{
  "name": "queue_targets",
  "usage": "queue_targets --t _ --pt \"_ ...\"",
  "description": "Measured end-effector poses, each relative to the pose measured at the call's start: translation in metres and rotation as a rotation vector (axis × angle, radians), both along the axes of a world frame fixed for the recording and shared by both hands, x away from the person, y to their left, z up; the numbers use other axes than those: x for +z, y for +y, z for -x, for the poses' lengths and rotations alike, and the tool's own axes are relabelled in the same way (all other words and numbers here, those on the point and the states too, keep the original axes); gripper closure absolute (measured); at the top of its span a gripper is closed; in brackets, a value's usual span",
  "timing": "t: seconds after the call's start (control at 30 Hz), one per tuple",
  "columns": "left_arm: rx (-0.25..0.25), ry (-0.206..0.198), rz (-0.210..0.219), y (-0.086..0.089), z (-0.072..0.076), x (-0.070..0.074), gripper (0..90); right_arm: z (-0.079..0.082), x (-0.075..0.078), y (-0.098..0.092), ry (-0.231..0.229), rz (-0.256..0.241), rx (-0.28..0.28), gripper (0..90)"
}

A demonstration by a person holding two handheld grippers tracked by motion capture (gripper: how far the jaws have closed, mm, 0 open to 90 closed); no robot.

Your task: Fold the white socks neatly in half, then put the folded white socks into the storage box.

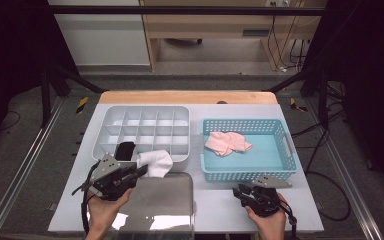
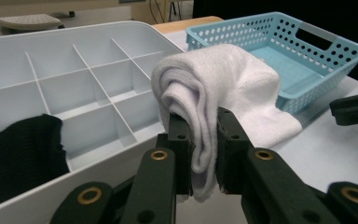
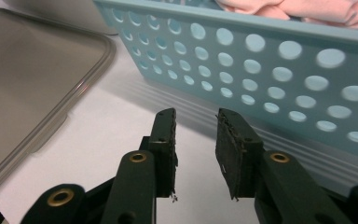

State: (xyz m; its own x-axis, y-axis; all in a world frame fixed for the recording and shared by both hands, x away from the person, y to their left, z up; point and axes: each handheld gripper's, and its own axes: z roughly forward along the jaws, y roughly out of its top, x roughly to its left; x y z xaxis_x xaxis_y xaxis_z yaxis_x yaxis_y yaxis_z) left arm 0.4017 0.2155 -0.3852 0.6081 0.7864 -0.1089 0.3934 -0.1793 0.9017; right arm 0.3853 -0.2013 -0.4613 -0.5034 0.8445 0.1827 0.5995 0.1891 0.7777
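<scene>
The folded white sock (image 2: 223, 88) is clamped in the left gripper (image 2: 200, 140); the right gripper (image 3: 196, 140) is held apart, empty. The sock is best carried level over a free cell of the divided tray (image 2: 88, 79) and lowered before release.

In the left gripper view the left tool (image 2: 204, 154) hides the pinched middle of the white sock (image 2: 223, 88), the black sock (image 2: 21, 154) runs off the left edge, and the high view's bottom edge cuts the clear lid (image 1: 157, 207).

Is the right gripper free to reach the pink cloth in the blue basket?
Probably yes: the right gripper is open and empty, the blue basket is open-topped, and the pink cloth lies uncovered; it must clear the near wall.
</scene>
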Motion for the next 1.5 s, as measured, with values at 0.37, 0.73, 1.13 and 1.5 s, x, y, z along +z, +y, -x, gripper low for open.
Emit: queue_targets --t 0.37,0.73,1.13,1.5 --pt "0.046 -0.004 0.002 0.014 -0.018 0.01 77.4 0.0 0.001 -0.005 -0.015 0.012 -0.036 59.9" --pt "0.107 0.033 -0.026 0.028 -0.043 0.012 77.5 -0.002 -0.001 -0.005 0.003 0.018 -0.029 59.4" --pt "0.147 0.121 -0.081 0.031 -0.073 -0.002 77.4 -0.003 -0.003 -0.004 0.029 0.024 -0.031 59.7" --pt "0.145 0.199 -0.156 0.028 -0.088 -0.021 77.5 -0.006 -0.005 -0.003 0.046 0.033 -0.02 59.9"
